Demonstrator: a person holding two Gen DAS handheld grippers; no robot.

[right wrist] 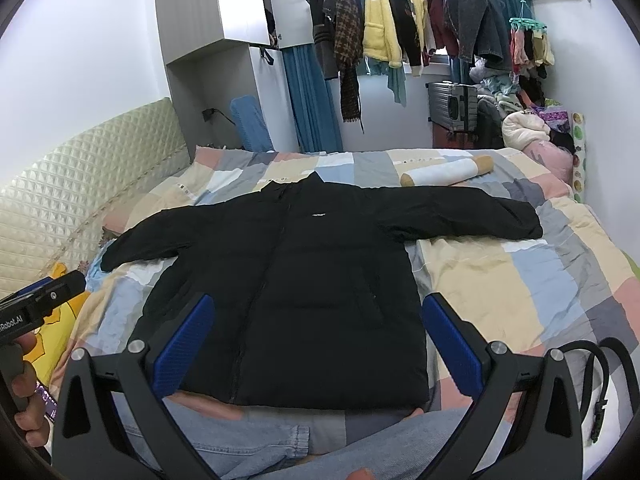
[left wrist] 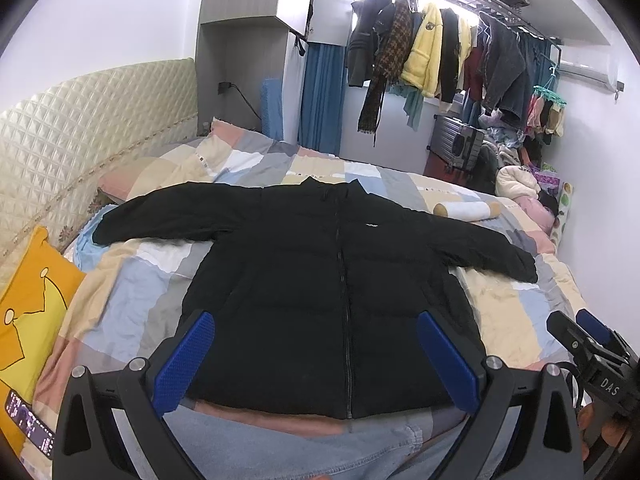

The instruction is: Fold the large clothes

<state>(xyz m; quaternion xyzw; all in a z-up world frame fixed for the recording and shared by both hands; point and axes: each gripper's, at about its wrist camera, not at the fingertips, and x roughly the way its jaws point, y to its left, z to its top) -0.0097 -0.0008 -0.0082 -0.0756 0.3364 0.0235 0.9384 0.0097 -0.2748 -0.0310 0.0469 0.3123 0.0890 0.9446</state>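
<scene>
A large black zipped puffer jacket (left wrist: 320, 272) lies flat, front up, on the patchwork bed (left wrist: 132, 292), sleeves spread to both sides. It also shows in the right wrist view (right wrist: 304, 280). My left gripper (left wrist: 316, 324) is open and empty, held above the jacket's hem. My right gripper (right wrist: 318, 312) is open and empty, also above the hem, a little to the right. Each gripper's body shows at the edge of the other's view: the right gripper in the left wrist view (left wrist: 588, 340), the left gripper in the right wrist view (right wrist: 40, 300).
A yellow pillow (left wrist: 28, 308) and a phone (left wrist: 30, 424) lie at the bed's left. A bolster (right wrist: 448, 172) lies beyond the collar. A quilted headboard (left wrist: 80, 120) is on the left. Hanging clothes (right wrist: 400, 28), a suitcase (right wrist: 452, 108) and a belt (right wrist: 600, 384) are on the right.
</scene>
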